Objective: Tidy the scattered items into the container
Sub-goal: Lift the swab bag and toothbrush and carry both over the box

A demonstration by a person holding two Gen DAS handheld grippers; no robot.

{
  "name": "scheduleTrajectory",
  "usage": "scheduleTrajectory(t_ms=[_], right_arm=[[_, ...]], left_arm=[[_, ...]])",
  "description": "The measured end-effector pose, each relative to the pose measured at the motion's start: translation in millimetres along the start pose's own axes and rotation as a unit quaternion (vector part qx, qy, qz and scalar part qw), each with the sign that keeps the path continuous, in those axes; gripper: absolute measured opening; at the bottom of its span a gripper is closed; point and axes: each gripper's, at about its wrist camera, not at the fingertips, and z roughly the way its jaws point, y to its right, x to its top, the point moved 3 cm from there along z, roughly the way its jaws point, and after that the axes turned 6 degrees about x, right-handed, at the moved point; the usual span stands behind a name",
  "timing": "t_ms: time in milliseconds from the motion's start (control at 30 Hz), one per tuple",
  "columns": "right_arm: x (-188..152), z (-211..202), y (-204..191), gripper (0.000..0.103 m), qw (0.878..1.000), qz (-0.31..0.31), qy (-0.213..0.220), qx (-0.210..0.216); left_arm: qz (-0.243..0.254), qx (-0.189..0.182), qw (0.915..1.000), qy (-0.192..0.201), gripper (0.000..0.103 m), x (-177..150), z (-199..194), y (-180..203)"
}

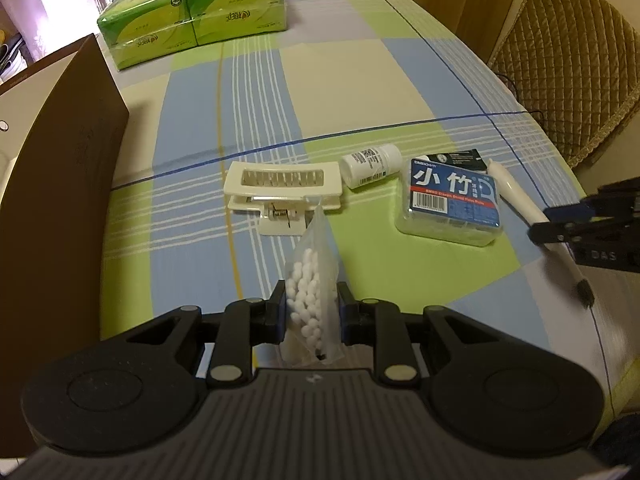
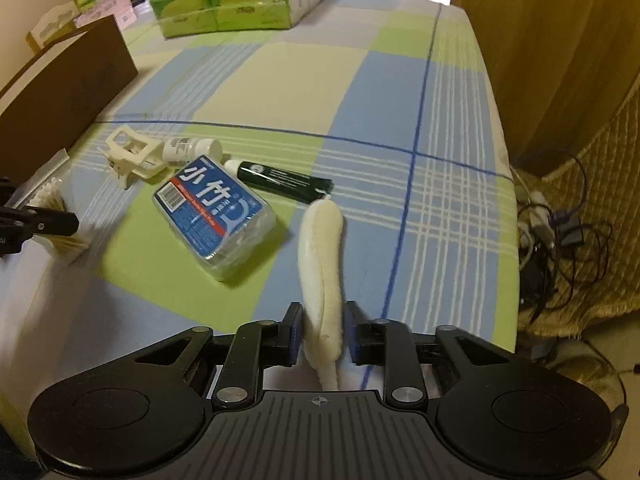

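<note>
- Left gripper (image 1: 311,312): one, clamped on one clear bag of cotton swabs (image 1: 310,296), the white tips showing through the plastic; the bag stands upright between the pads, lifted off the desk (image 1: 400,80).
- Right gripper (image 2: 322,330): one, clamped on one long cream-white brush (image 2: 323,264); from the left wrist view its thin handle ends in a small black tip (image 1: 585,293).
- Container: one brown cardboard box (image 1: 68,168) at the left edge of the desk, side wall facing the camera; inside not visible.
- Desk cover: checked cloth in blue, green and cream, with thin blue lines.
- Loose items on the cloth, four, in a close group:
  - one cream hair claw clip (image 1: 282,192), metal spring showing;
  - one small white bottle (image 1: 370,165) lying on its side, barcode label, print too small to read;
  - one clear floss-pick box (image 1: 452,204), blue label reading "小竹", a red band and a barcode beneath;
  - one dark green tube (image 2: 280,182) with a white cap, round logo, lying just behind the floss-pick box; text unreadable.
- One green multipack of tissues (image 1: 192,16) at the far end of the desk; logo print blurred.
- Right gripper body carries the letters "DAS", seen in the left wrist view.
</note>
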Motion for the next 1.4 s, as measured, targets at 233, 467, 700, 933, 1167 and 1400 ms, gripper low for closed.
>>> scheduleTrajectory(t_ms=[233, 467, 700, 933, 1167, 1400], right_arm=[[-11, -4, -7, 0.022, 1.0, 0.016, -0.002, -0.009], [-18, -28, -14, 0.022, 0.998, 0.063, 0.006, 0.004], [-16, -50, -36, 0.022, 0.996, 0.08, 0.034, 0.012], [-6, -65, -67, 0.022, 0.993, 0.093, 0.057, 0.053], [15, -73, -116, 0.022, 0.989, 0.073, 0.079, 0.099], [55, -73, -173, 0.022, 0.974, 0.07, 0.103, 0.189]], left_arm=[[0.001, -0.013, 0.9999, 0.008, 0.019, -7, -9, 2], [0.011, -0.027, 0.9993, 0.022, 0.019, -9, -17, 0], [0.025, -0.043, 0.998, 0.04, 0.019, -11, -31, -6], [0.019, -0.061, 0.9958, 0.065, 0.019, -14, -58, -27], [-0.001, -0.07, 0.9927, 0.099, 0.019, -16, -97, -63], [-0.03, -0.061, 0.9895, 0.128, 0.019, -16, -133, -115]])
